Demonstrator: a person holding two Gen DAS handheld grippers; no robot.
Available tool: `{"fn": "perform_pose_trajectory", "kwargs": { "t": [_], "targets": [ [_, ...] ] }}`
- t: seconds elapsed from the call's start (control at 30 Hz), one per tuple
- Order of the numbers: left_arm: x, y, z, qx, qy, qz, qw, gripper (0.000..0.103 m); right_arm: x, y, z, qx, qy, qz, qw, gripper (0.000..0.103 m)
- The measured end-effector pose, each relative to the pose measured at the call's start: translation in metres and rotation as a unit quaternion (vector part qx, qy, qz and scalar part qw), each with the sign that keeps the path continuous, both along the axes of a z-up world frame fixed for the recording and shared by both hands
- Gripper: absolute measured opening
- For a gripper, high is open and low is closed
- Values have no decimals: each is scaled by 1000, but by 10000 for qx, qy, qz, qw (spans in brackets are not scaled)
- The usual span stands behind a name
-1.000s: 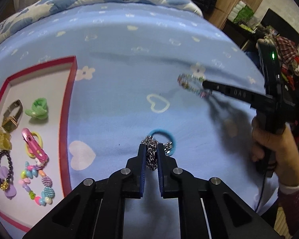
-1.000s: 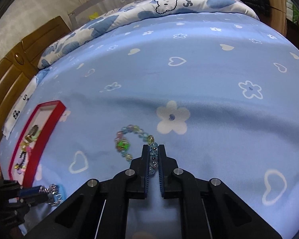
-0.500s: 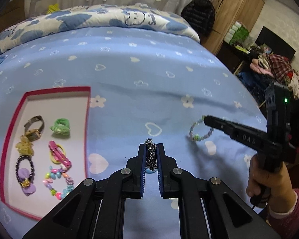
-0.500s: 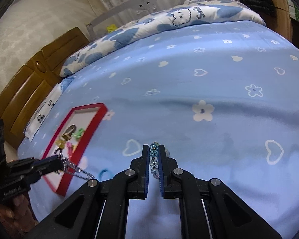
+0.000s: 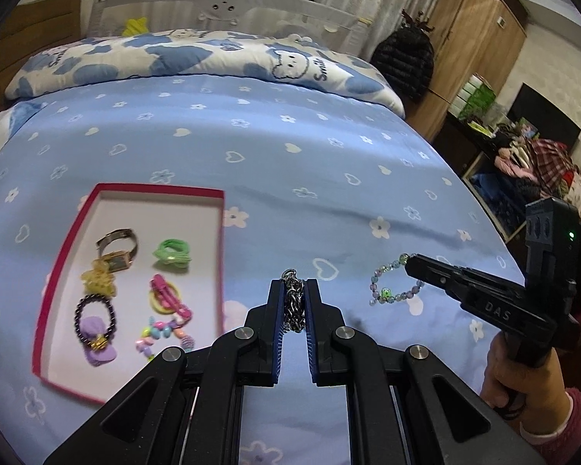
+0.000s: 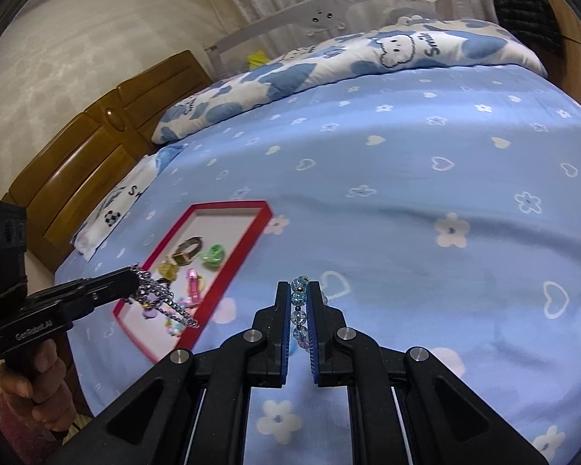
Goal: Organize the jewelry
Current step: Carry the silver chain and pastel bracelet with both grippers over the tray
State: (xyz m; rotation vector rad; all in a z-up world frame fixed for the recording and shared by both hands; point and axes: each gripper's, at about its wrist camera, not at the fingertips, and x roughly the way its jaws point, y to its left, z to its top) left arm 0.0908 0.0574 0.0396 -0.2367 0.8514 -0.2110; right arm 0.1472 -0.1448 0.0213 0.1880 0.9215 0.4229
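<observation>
Silver metal chain [image 5: 293,302] pinched in left gripper [image 5: 294,290]; translucent beaded bracelet [image 6: 299,310] pinched in right gripper [image 6: 299,294], both above blue patterned bedsheet [image 5: 290,178].

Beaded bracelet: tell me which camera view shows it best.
The left wrist view. There the beaded bracelet hangs as a whole loop from the right gripper, side on against the bed sheet. The right wrist view shows only a few blue beads pinched between its own jaws, the rest hidden.
</observation>
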Motion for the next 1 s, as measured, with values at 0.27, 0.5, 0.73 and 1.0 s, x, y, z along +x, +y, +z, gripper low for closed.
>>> {"fn": "perform_pose_trajectory", "kwargs": {
  "t": [0.27,0.5,0.73,1.0],
  "targets": [
    [-16,33,7,-96,-1,345,9994,8,-7,38,1,45,5,421,9991,7],
    [-30,60,8,-147,0,650,9978,8,-9,69,2,82,7,762,9971,7],
    [-40,81,8,-156,15,874,9960,8,-8,93,1,124,39,1012,9948,7],
    [-44,102,1,-238,120,1099,9936,8,-6,124,-4,216,124,1246,9919,7]
  ]
}}
